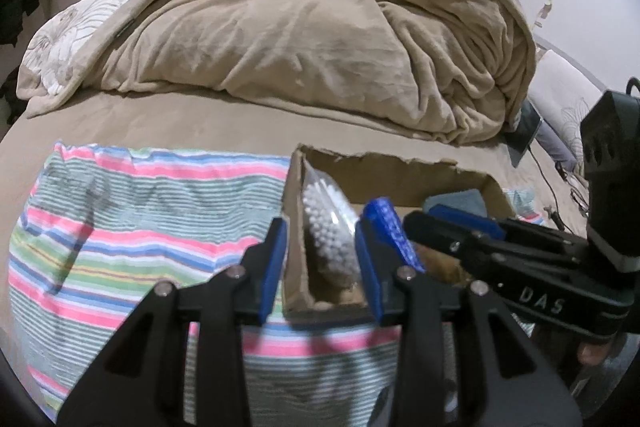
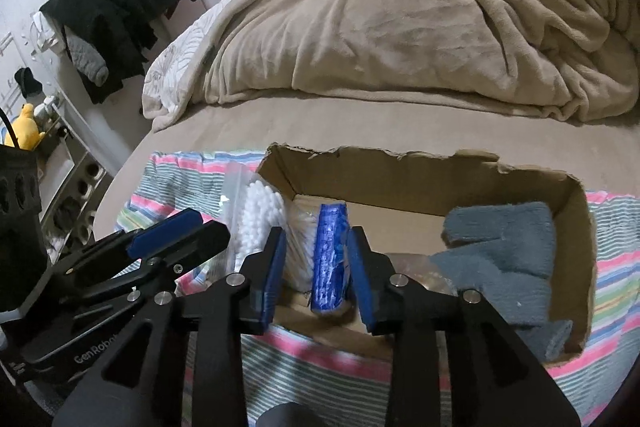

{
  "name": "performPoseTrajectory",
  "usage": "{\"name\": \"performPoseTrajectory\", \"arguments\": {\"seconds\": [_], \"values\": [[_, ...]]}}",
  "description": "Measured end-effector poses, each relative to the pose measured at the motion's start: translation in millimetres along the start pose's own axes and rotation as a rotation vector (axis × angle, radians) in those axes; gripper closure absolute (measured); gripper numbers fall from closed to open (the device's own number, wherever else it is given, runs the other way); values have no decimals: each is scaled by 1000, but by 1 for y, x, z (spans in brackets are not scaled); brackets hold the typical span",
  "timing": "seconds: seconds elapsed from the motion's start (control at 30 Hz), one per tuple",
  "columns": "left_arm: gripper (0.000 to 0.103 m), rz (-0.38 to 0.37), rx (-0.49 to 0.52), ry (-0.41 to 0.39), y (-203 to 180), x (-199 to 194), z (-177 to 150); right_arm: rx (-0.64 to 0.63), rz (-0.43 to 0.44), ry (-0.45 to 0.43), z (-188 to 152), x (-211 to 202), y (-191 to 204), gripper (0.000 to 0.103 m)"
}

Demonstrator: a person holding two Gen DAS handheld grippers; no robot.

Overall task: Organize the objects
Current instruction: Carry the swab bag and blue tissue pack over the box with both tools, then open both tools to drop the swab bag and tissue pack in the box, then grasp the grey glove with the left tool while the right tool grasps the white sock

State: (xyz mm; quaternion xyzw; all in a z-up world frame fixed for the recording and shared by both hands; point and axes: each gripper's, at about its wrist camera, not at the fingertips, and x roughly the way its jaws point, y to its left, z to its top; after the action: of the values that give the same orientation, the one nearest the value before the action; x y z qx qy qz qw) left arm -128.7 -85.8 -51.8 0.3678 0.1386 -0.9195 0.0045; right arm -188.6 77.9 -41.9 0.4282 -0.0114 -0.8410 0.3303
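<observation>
An open cardboard box sits on a striped cloth on the bed. In it are a clear bag of cotton swabs, a blue textured packet and a grey-blue towel. My left gripper is open, its jaws on either side of the box's left wall and the swab bag. My right gripper is open around the blue packet, which stands on end in the box; whether the pads touch it is unclear. The right gripper also shows in the left wrist view, next to the blue packet.
A rumpled beige blanket lies on the bed behind the box. A tablet with a cable lies at the right. Dark clothes hang at the left wall, with a yellow plush toy below them.
</observation>
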Motion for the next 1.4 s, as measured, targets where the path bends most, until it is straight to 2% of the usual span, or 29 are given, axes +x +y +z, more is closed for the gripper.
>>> {"name": "performPoseTrajectory", "arguments": {"seconds": [0.23,0.43,0.47,0.5,0.57,0.6,0.67,0.97,1.4], "values": [[66,-6,15,-11,-11,-21,-4,-1,-17,-26,-9,-30,-3,68],[64,-17,33,1,-25,-38,-12,-1,-29,-41,-21,-61,-7,56],[60,-20,35,1,-27,-41,-14,0,-30,-42,-24,-65,-8,51],[50,-23,37,1,-29,-44,-16,0,-30,-44,-27,-72,-10,49],[36,-33,33,-5,-32,-50,-20,0,-36,-51,-31,-82,-13,46],[32,-34,30,-6,-34,-54,-22,0,-41,-57,-33,-88,-14,45],[30,-30,36,-3,-37,-57,-25,-4,-47,-67,-38,-97,-16,41],[29,-36,59,13,-52,-74,-42,-15,-77,-60,-66,-124,-21,41],[28,-35,67,47,-59,-84,-68,-8,-87,-13,-108,-133,-29,41]]}}
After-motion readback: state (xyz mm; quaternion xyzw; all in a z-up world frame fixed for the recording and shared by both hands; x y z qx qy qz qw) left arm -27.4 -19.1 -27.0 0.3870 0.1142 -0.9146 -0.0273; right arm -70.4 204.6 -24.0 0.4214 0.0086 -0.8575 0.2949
